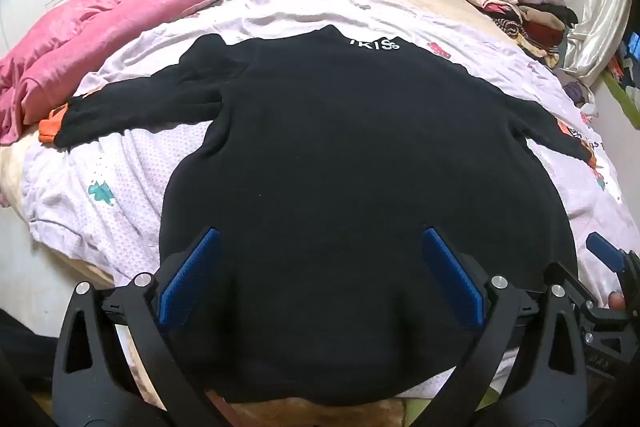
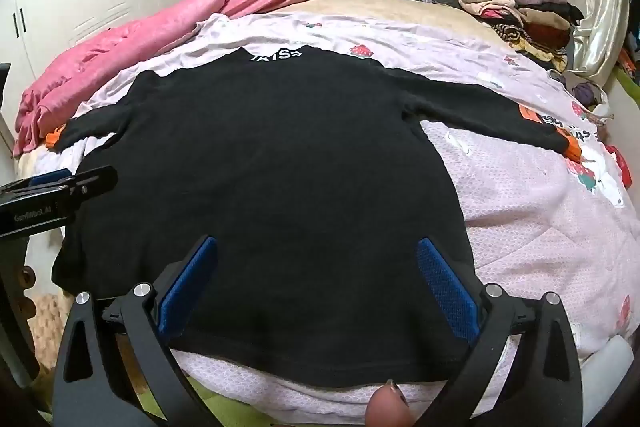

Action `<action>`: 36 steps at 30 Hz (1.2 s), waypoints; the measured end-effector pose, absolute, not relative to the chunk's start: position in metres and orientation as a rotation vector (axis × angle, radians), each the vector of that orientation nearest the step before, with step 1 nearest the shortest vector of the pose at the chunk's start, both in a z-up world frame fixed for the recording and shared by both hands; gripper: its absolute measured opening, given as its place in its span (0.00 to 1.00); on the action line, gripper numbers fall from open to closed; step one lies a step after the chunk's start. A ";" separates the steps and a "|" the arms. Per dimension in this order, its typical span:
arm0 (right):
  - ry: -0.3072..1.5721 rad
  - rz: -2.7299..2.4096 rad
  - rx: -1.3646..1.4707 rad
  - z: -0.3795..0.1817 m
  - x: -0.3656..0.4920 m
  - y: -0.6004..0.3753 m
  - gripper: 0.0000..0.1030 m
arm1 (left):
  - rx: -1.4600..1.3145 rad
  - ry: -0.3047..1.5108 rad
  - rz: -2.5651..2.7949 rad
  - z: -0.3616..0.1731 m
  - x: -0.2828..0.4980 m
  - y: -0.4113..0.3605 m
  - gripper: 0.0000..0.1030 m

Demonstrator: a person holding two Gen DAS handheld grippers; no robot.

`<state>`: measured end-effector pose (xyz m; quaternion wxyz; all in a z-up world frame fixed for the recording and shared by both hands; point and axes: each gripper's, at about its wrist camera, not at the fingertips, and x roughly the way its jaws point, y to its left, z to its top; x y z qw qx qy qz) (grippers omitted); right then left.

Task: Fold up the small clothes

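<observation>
pink blanket (image 1: pixel 120 15) and clothes pile (image 2: pixel 520 15) lie far beyond the jaws. black top (image 1: pixel 340 147) lies flat beneath both. left gripper (image 1: pixel 320 247) and right gripper (image 2: pixel 316 259) angle downward, jaws wide, empty.

White letters reading "KISs" run along the collar edge of the black sweater (image 1: pixel 360 155) spread flat on my bed (a partial stroke before the K is too small for me to make out). Seen from my right wrist, the body of my left gripper (image 1: pixel 318 239) carries small pale lettering, "GenRobot.AI". Printed writing on the pale bedsheet (image 2: pixel 520 195) near the right sleeve is too distorted to read.
</observation>
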<state>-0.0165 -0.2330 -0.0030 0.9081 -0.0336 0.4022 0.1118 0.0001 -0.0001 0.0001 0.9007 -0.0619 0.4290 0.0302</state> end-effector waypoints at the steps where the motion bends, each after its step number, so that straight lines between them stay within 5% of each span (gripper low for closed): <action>1: 0.834 0.232 -0.070 -0.003 -0.016 -0.232 0.96 | -0.128 0.887 0.062 0.000 0.000 0.000 0.92; 36: 0.798 0.208 -0.049 0.000 -0.018 -0.239 0.96 | -0.131 0.874 0.056 0.004 -0.002 -0.001 0.92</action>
